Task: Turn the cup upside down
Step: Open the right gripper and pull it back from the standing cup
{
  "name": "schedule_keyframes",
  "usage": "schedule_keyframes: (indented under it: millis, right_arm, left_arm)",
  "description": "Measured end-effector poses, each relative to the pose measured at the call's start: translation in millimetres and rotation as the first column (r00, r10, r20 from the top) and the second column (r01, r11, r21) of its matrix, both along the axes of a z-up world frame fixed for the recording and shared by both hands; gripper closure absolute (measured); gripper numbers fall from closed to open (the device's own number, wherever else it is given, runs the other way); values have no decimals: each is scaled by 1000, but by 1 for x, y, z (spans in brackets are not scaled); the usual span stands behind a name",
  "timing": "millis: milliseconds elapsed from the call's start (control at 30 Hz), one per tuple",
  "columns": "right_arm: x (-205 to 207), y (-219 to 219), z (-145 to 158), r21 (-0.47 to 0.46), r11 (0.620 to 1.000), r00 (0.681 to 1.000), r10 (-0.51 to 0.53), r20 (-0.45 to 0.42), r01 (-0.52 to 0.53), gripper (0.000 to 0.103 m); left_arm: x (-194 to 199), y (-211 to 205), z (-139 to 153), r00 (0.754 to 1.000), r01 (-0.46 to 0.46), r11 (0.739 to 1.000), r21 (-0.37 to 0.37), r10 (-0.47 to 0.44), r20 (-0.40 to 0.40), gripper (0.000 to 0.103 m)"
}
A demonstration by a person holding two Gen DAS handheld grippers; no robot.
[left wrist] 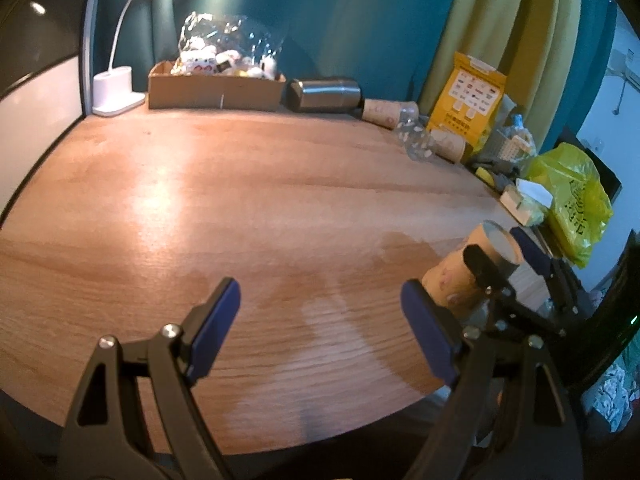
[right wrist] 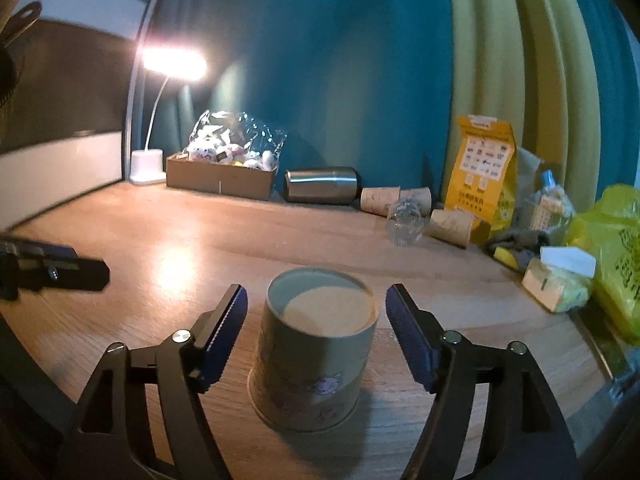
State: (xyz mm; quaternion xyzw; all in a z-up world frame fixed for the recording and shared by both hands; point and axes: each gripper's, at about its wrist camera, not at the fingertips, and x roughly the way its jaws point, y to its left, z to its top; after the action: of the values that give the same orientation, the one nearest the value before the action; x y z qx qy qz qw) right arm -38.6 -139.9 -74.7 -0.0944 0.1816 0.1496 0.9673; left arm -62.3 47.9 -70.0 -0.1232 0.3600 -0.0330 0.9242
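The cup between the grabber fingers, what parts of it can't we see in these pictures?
- Right wrist view: the cup stands upside down, so its mouth lies hidden against the table; its inside cannot be seen.
- Right wrist view: its far side is hidden by its own body.
- Left wrist view: a finger of the right gripper covers part of the cup; its printed pictures are blurred.

left wrist: low over table (left wrist: 200, 200), faces back wall | right wrist: close over cup (right wrist: 316, 356) | shared: cup, back clutter
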Motion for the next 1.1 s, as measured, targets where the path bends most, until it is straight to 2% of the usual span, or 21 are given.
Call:
schedule_keyframes:
  millis: [133, 400, 500, 600, 833, 1100]
  right_arm:
    - [-6, -9, 24, 49, 999, 998, 3, -68, 1, 26]
    - [-31, -38, 62, 129, 991, 991, -24, -131, 41, 26]
    - [-42, -47, 75, 134, 989, 992, -42, -116, 58, 26]
    - [-54, -56, 88, 147, 987, 994, -57, -89, 70, 25]
    - [-64, -64, 104, 158, 984, 996, -69, -63, 78, 25]
    - [-66, -63, 105, 167, 983, 995, -63, -71, 74, 25]
  left_arm:
    - [-11, -9, 14, 998, -8, 1000, 16, 7, 56, 19]
    - [-41, -35, 45, 989, 20, 999, 41, -26, 146, 19]
    - [-52, -43, 59, 983, 21, 998, 55, -31, 181, 18]
    - [-62, -45, 70, 979, 3, 999, 50, -13, 204, 8]
    - [-76, -43, 85, 968, -30, 998, 63, 13, 251, 8]
    - [-82, -39, 88, 966, -45, 997, 68, 26, 259, 8]
